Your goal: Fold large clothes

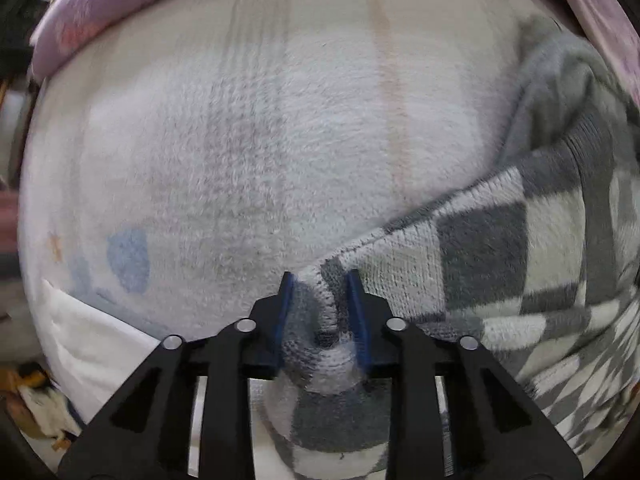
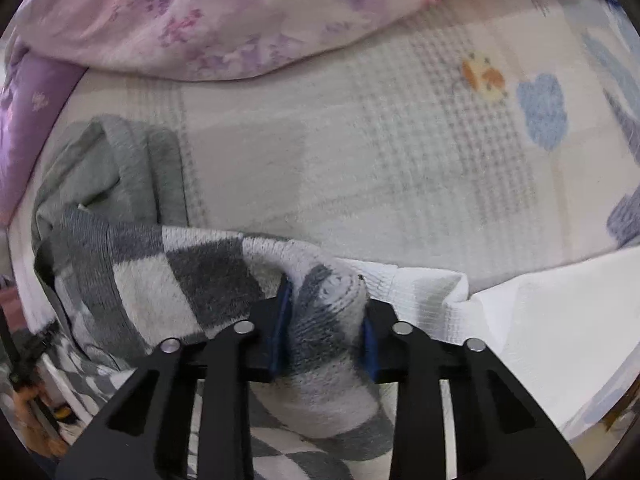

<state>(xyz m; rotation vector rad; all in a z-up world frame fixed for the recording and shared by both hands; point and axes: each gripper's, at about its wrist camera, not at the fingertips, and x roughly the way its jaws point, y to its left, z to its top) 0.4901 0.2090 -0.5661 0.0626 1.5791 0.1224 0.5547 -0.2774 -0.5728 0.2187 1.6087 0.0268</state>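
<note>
garment: a grey-and-white checkered fleece garment (image 1: 500, 240), thick and fuzzy, looks like a big robe or sweater. It fills the right side of the left wrist view, and the lower left in the right wrist view (image 2: 160, 280). It lies bunched on the bed.

how it handles: I'd guess soft and floppy with zero stiffness, a bit heavy for cloth because of the pile. Not slippery, not fragile. It'll sag between the two grips, so keep it stretched.

left claw: the left claw (image 1: 322, 300) is clamped on a bunched hem edge, fabric wadded between the blue pads.

right claw: the right claw (image 2: 326, 312) is also clamped on a rolled-up wad of the same checkered cloth.

where to grab: hems and corners seem best tbh, and both grips look fairly deep already.

bed: a pale plush blanket with faint grid lines and blue cartoon patches (image 2: 400, 160) covers the bed, so there's lots of flat room.

in the way: a lilac floral duvet (image 2: 200, 20) is heaped along the top of the frame, and a white sheet (image 2: 540, 320) sits at lower right. Plain grey ribbed part of the garment (image 2: 120, 160) is crumpled at left and could get trapped in a fold.
</note>
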